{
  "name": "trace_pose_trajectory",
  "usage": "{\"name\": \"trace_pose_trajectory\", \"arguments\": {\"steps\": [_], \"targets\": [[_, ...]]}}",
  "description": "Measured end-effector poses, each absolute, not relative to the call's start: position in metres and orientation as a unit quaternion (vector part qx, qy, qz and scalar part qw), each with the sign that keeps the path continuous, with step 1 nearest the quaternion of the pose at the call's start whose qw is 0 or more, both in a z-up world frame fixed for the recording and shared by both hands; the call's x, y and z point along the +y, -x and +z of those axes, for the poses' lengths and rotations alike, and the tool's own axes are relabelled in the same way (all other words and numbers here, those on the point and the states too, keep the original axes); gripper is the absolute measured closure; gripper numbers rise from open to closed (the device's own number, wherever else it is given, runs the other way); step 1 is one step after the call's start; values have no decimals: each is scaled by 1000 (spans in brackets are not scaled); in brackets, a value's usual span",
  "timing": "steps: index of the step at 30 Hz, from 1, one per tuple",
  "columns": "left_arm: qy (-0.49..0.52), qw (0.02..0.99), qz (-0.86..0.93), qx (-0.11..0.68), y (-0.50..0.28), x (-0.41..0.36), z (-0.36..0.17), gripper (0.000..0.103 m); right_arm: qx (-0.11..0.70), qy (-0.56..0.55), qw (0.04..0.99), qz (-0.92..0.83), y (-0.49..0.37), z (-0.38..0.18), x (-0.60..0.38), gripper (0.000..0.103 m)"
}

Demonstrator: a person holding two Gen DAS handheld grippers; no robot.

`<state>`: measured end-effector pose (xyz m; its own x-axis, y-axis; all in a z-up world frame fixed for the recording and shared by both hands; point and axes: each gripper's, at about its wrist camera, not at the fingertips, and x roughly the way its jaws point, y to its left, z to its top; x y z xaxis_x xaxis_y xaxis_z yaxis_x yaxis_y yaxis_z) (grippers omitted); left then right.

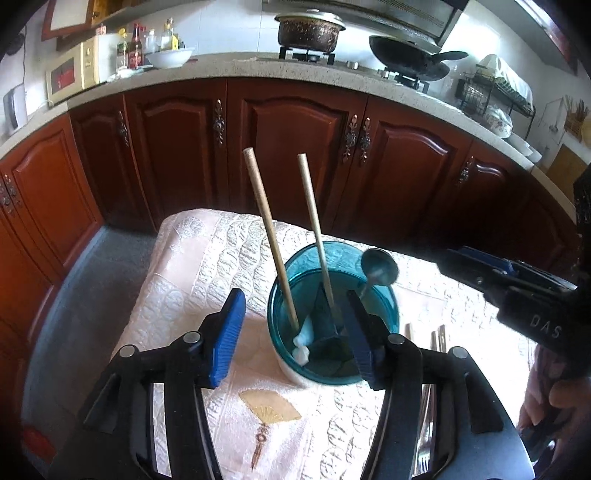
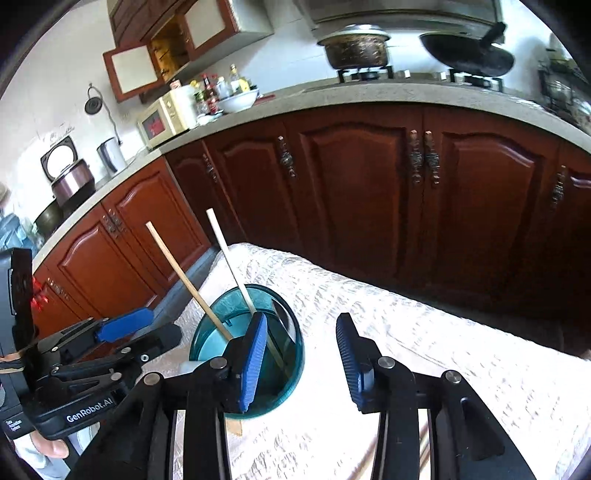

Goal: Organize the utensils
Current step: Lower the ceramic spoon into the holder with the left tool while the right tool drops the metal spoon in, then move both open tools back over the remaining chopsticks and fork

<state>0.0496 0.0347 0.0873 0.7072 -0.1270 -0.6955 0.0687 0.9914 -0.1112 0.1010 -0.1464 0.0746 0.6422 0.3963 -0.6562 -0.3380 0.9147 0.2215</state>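
Note:
A teal see-through cup (image 1: 384,314) stands on the cloth-covered table (image 1: 207,258). In it lean two wooden chopsticks (image 1: 266,229) and a metal spoon (image 1: 379,265), bowl up. My left gripper (image 1: 295,332) is open, one finger left of the cup and the other in front of its near side; the pads press on nothing. In the right wrist view the cup (image 2: 293,365) sits behind the left finger of my right gripper (image 2: 303,362), which is open with only cloth between its fingers. The chopsticks (image 2: 184,273) rise to the upper left there.
Metal utensil handles (image 1: 437,341) lie on the cloth right of the cup, partly under my left gripper. Dark wooden cabinets (image 1: 295,147) run behind the table, under a counter with a pot (image 1: 308,31) and a wok (image 1: 406,55). A hand (image 1: 561,398) holds the right gripper's body.

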Motion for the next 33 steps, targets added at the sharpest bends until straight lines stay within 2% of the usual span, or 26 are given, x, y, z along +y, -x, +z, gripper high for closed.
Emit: {"name": "trace_pose_trajectory", "arguments": {"steps": [2, 6, 18, 22, 33], "targets": [[34, 925, -58, 375, -42, 30, 90, 48, 365, -48, 909, 196, -88, 80, -155, 66], [23, 927, -72, 367, -23, 11, 95, 48, 349, -46, 922, 164, -56, 88, -170, 59], [-14, 935, -110, 338, 21, -51, 106, 48, 350, -73, 931, 73, 14, 88, -228, 58], [-22, 933, -120, 338, 28, -66, 105, 48, 355, -79, 930, 53, 30, 83, -247, 52], [-35, 929, -145, 337, 41, -92, 101, 48, 356, -89, 930, 14, 54, 79, -275, 50]]}}
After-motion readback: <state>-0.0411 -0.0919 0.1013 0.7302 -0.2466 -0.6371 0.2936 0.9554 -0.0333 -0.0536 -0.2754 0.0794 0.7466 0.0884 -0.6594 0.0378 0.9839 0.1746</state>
